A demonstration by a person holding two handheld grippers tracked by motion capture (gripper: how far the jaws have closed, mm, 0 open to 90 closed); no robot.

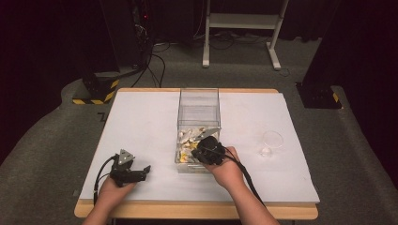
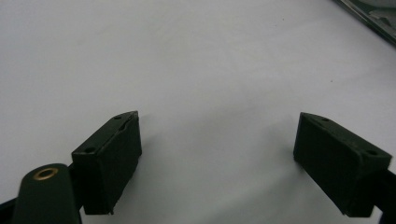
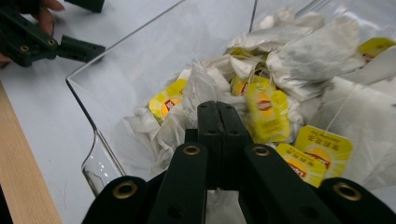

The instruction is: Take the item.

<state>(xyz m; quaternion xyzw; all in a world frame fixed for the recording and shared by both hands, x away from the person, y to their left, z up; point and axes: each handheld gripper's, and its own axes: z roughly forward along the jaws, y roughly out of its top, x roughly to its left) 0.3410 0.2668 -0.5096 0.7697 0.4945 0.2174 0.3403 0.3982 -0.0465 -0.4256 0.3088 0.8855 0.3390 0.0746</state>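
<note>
Down in the clear box, the right gripper has its fingers pressed together, with no gap visible between them. Their tips sit among the tea bags; white bag paper bunches around them, but whether any of it is pinched between the fingers cannot be told. The tea bags are a loose heap of crumpled white sachets with thin strings and yellow tags bearing a red and orange mark. They fill the near end of the box, which stands in the middle of the table with its long side running away from the person.

On the left, the left gripper has its fingers spread wide apart, holding nothing, with bare white table between them. In the high view it rests low over the table near the front edge, left of the box and apart from it, the left hand around its handle. The right hand holds its gripper at the box's near wall.

A small clear round dish sits on the table to the right of the box, well apart from it.
</note>
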